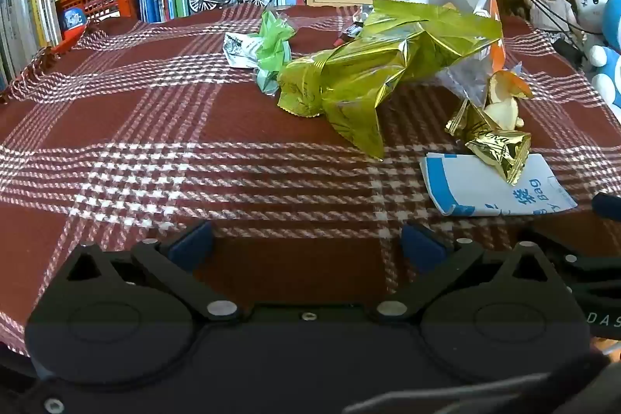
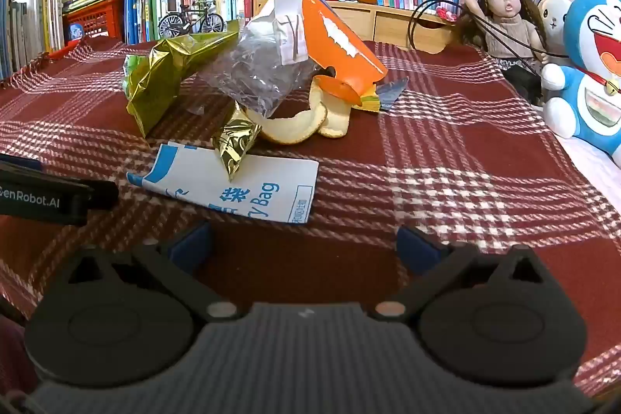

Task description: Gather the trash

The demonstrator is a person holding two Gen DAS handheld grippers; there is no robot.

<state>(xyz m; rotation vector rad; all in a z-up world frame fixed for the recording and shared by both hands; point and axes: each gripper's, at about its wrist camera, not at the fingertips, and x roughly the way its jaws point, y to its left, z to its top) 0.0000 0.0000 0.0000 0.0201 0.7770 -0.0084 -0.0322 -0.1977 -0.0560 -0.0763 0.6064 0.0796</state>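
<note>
On the red plaid tablecloth (image 1: 155,142), a heap of trash lies ahead of both grippers, well clear of their fingertips. The left gripper (image 1: 306,243) has its jaws spread wide with nothing between them; only bare cloth lies in the gap. Beyond it, up and slightly right, lies the large green-gold foil wrapper (image 1: 372,72), with a crumpled green wrapper (image 1: 273,41) just behind its left end. To the right sit a small gold wrapper (image 1: 493,142) resting on a flat white-and-blue paper bag (image 1: 485,189), and orange peel (image 1: 504,96) just behind them. The right gripper (image 2: 302,245) also stands fully open and empty. The paper bag (image 2: 248,189) lies just beyond its fingertips, slightly left. Behind the bag are the gold wrapper (image 2: 235,142), the peel (image 2: 310,123), a clear plastic bag (image 2: 260,76) and an orange paper carton (image 2: 337,41).
</note>
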